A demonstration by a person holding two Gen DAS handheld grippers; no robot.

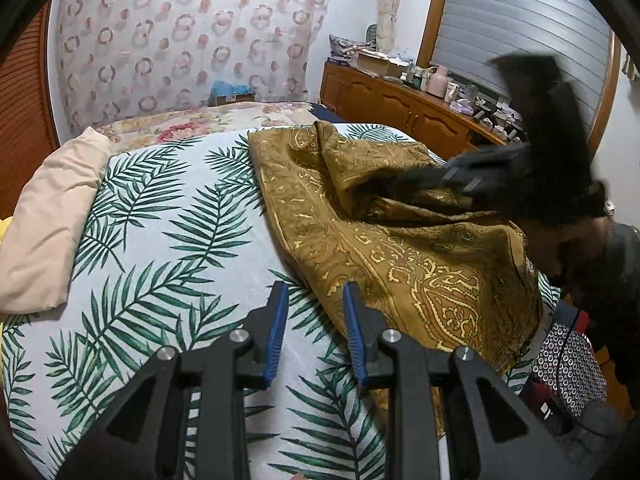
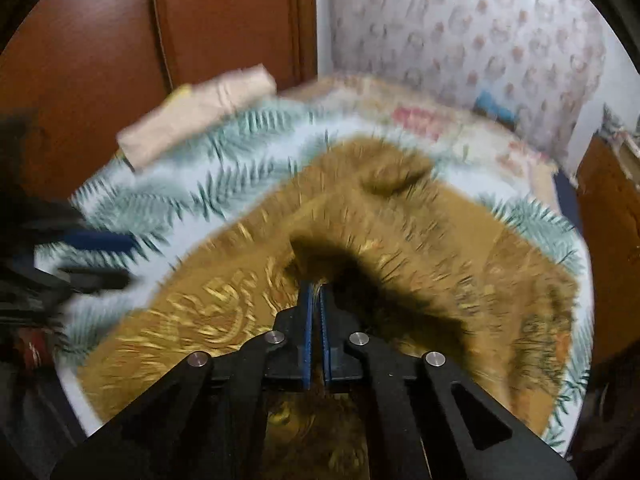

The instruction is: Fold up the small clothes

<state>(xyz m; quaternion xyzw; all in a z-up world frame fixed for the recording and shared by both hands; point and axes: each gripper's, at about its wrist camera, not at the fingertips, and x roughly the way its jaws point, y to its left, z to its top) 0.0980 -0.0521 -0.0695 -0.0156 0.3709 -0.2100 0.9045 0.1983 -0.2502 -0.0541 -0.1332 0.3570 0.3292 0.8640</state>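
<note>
So the left gripper (image 1: 316, 300) is hovering low over the near part of the bed (image 1: 180, 208), jaws parted with nothing between them, only palm-leaf bedsheet showing through the gap. It's sitting right at the near edge of the mustard paisley cloth (image 1: 400, 248), probably waiting to grab that hem once the other side is ready.

The right gripper (image 2: 316, 292) is clenching a bunched ridge of the same cloth (image 2: 440, 248); in its own view the blue pads are pinched together with fabric squeezed between them. From the left view it's a dark blur (image 1: 424, 184) reaching in from the right edge of the bed, pulling a fold up off the sheet. That raised hump looks like the start of a fold, judging by how the cloth is peaking there.

The cloth is lying rumpled across the right half of the bed, spilling over the right edge. Further back, a cream pillow (image 1: 52, 224) is resting at the left edge, well apart from the cloth. Behind that, a floral blanket (image 1: 208, 120) is covering the far end.
</note>
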